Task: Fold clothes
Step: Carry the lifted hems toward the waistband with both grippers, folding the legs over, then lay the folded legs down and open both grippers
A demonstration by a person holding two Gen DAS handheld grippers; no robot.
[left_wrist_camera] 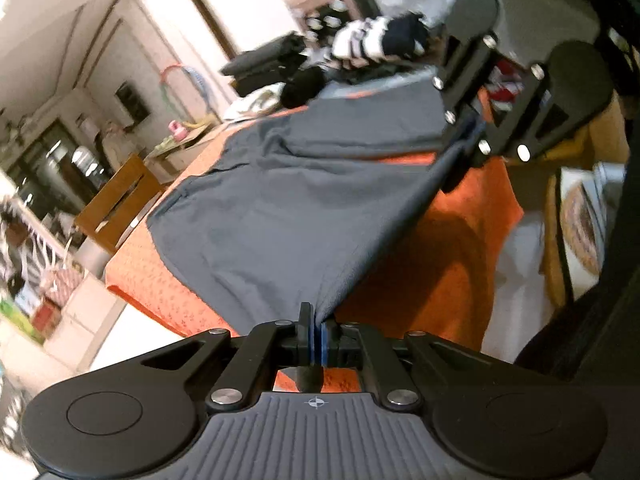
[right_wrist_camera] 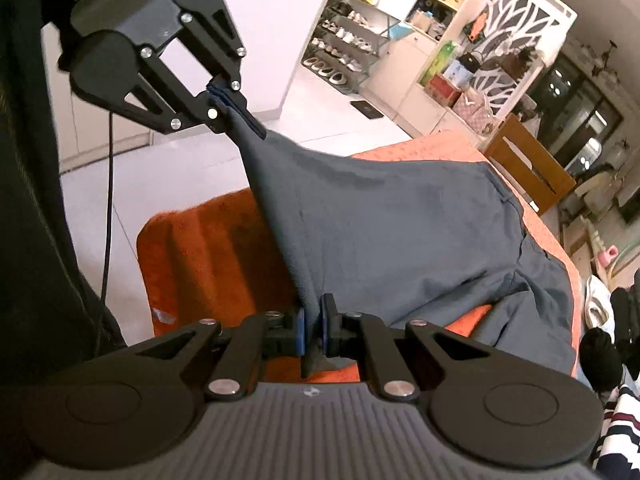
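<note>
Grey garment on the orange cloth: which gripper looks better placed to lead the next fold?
Neither clearly. The left gripper and right gripper each pinch a corner of the grey garment, its edge lifted between them; the rest lies on the orange cloth. Probably both carry it together.

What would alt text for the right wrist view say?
Two hand-held grippers, right and left, pinch one edge of a grey garment, lifting it off an orange cloth. A wooden chair stands behind.
</note>
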